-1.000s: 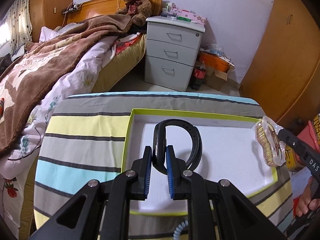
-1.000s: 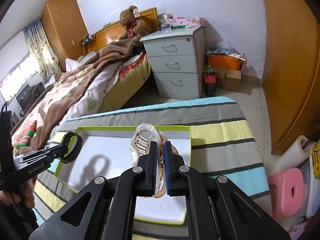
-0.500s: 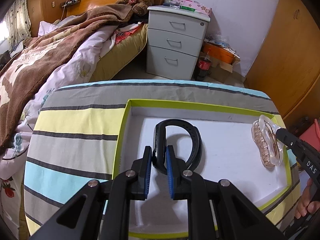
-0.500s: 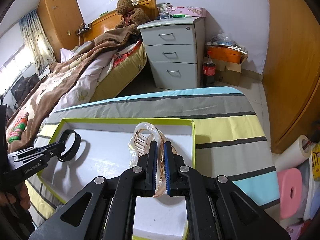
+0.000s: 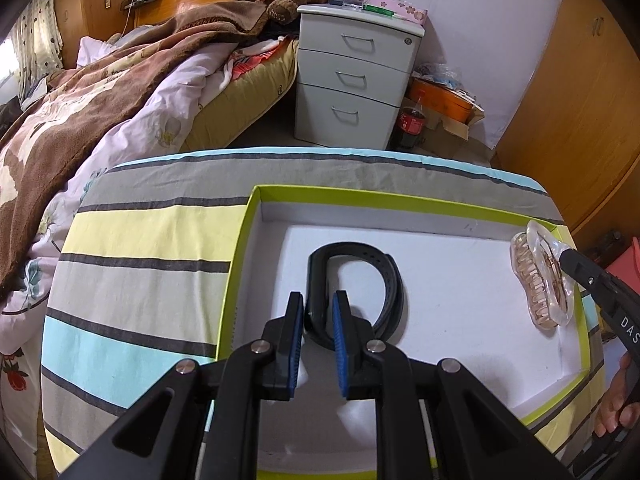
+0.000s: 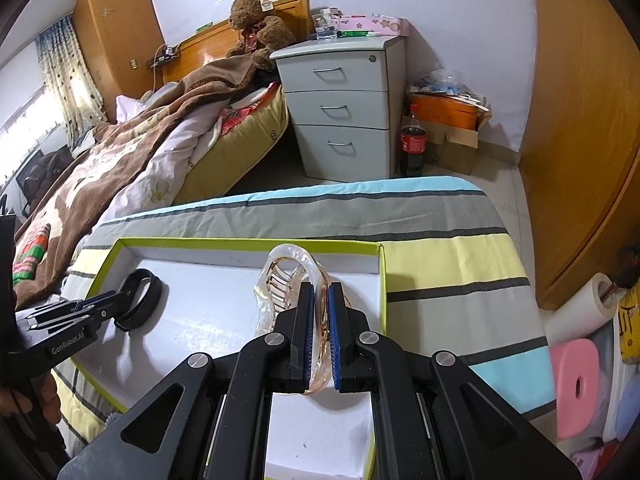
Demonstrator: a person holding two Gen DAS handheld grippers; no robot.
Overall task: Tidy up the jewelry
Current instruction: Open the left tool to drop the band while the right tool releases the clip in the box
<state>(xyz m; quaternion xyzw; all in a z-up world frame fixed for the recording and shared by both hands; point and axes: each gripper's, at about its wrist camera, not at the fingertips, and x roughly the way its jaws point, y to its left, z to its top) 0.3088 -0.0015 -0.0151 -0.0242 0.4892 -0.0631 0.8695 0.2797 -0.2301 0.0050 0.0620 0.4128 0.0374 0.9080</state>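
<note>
A shallow white box with a lime-green rim (image 5: 400,194) (image 6: 248,243) lies on the striped table. My left gripper (image 5: 318,306) (image 6: 120,294) straddles one end of a black wristband (image 5: 384,276) (image 6: 142,296) that rests low on the box floor at its left; the jaws have parted a little and a gap shows on each side of the band. My right gripper (image 6: 319,298) (image 5: 564,258) is shut on a clear, rose-gold hair claw clip (image 6: 288,276) (image 5: 540,284) and holds it over the right part of the box, near the floor.
The table wears a striped cloth (image 5: 152,240). Beyond it stand a bed with a brown blanket (image 5: 100,92), a white drawer unit (image 5: 352,80) and a cola bottle (image 5: 412,126). A wooden wardrobe (image 6: 580,120), a paper roll (image 6: 576,308) and a pink stool (image 6: 580,388) are at the right.
Both grippers have come down into the box. The wristband now rests on the box floor and my left jaws have eased apart around it. The right gripper still grips the clip, lower.
</note>
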